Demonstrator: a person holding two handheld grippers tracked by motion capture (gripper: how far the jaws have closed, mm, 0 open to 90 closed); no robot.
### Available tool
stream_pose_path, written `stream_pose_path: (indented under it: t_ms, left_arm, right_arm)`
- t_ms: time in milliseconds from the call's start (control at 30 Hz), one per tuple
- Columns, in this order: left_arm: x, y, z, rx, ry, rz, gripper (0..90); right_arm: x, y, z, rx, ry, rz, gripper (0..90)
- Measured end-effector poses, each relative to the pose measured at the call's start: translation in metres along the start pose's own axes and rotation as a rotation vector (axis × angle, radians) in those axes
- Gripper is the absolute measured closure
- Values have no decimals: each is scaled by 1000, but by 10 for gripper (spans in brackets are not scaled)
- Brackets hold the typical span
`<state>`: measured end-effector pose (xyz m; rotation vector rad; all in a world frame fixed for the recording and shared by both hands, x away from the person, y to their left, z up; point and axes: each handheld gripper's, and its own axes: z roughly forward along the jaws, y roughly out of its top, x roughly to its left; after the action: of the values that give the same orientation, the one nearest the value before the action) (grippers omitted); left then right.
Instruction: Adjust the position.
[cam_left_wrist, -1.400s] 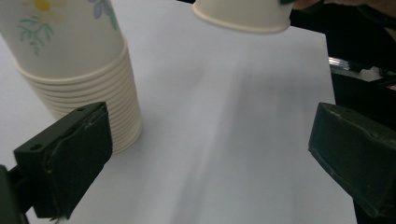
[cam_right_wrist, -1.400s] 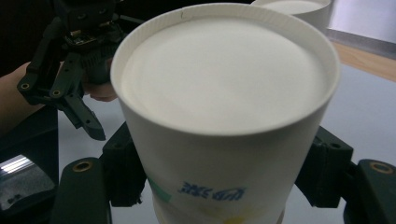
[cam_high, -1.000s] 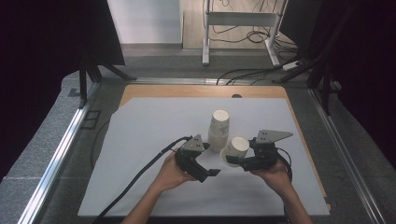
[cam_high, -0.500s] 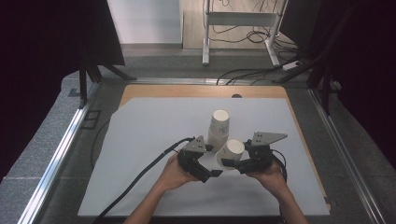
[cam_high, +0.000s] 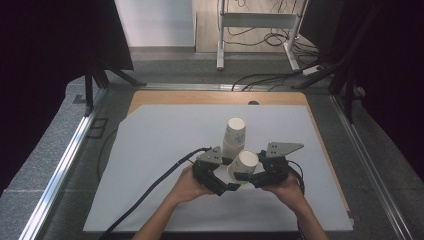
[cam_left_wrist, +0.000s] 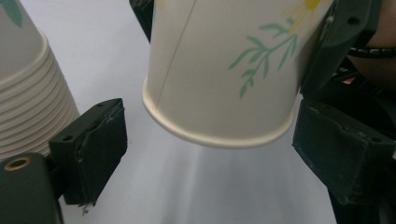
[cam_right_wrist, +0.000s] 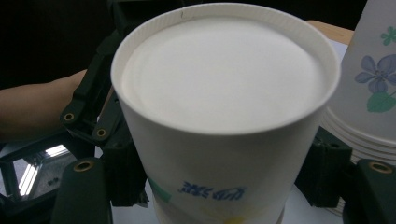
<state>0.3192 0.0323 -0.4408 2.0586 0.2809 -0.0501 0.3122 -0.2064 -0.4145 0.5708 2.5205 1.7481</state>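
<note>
Item: single paper cup, white with a green sprig and yellow flower print, upside down, tilted, lifted off the mat. It sits between my two hands, near the middle of the table's near half, just in front of the stack.

Held by: my right gripper, jaws pinching the cup's wall on both sides; in the right gripper view the cup's flat base faces the camera with a dark jaw at each flank.

Attending: my left gripper, jaws spread either side of the cup's rolled rim. They have just been closing; the cup is between them, a gap still showing at the left pad.

Adjacent: stack of paper cups, upside down, standing on the mat just beyond the held cup, rims nested.

Support: white mat over a wooden table.

Trailing: black cable running from my left gripper toward the near left.
</note>
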Motion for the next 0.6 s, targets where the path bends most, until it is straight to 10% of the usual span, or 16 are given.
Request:
stream_pose_path:
  t_ms: [600]
  left_arm:
    - [0, 0, 2, 5, -32, 9, 202]
  right_arm:
    - [2, 1, 6, 16, 27, -29, 299]
